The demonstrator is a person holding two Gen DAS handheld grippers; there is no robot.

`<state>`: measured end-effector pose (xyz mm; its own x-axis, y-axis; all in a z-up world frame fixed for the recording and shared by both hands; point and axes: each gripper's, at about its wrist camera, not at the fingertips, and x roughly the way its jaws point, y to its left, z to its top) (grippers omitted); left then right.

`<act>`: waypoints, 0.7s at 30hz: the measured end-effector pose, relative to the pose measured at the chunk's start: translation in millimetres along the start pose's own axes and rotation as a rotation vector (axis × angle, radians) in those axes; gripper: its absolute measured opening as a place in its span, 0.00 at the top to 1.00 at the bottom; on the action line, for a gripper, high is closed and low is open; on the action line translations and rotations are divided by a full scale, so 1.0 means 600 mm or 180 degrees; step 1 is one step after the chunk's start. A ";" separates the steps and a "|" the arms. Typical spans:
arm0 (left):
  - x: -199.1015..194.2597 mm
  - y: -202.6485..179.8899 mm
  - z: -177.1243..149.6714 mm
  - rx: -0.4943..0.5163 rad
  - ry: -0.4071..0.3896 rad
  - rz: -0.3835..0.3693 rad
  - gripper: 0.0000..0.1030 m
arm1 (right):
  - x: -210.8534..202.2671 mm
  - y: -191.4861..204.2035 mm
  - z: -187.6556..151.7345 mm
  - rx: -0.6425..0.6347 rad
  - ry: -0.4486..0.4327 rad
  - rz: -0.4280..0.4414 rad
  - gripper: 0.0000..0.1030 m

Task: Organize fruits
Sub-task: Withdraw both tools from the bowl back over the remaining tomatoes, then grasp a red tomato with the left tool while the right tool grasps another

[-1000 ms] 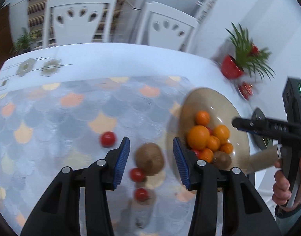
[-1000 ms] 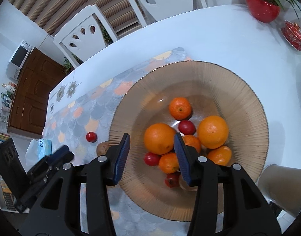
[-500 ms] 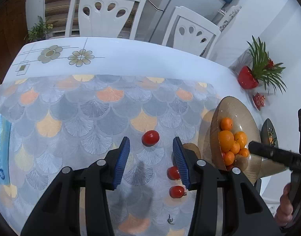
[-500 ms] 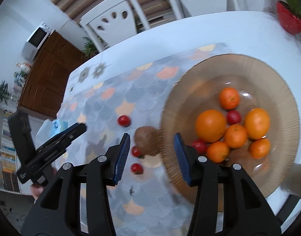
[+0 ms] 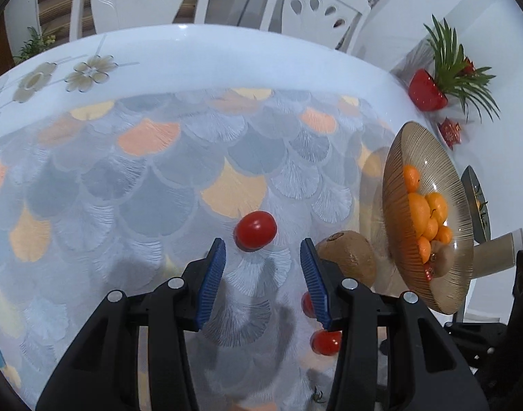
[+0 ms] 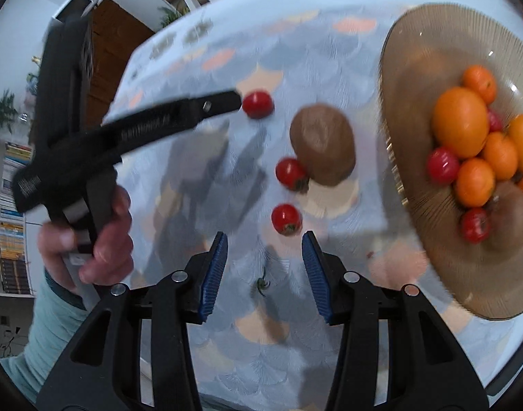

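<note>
Both black blue-padded grippers, left (image 5: 261,275) and right (image 6: 264,269), are hovering with jaws apart and empty, the ribbed amber glass bowl (image 6: 415,68) holding most fruit, while three small red tomatoes (image 6: 258,104) and a brown kiwi (image 6: 323,149) are waiting nearby.

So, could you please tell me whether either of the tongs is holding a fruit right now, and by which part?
Nothing is held: the left tongs and right tongs are both open and empty, above the scallop-patterned tablecloth.

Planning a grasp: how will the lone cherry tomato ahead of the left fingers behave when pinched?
The cherry tomato looks round and glossy, so it may roll or slip on the flat tablecloth. Probably light and soft-skinned; a gentle squeeze seems wise.
</note>
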<state>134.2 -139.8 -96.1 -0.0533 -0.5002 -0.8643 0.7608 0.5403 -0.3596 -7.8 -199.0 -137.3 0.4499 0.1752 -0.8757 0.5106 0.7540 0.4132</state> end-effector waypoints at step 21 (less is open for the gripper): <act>0.069 -0.012 0.031 0.0113 0.0127 0.0180 0.65 | 0.061 -0.003 0.014 0.0111 -0.0003 -0.0193 0.55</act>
<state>138.3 -177.0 -122.9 -0.0346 -0.4418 -0.8964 0.7858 0.5422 -0.2976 13.7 -199.2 -168.1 0.4179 0.1294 -0.8992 0.5620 0.7408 0.3678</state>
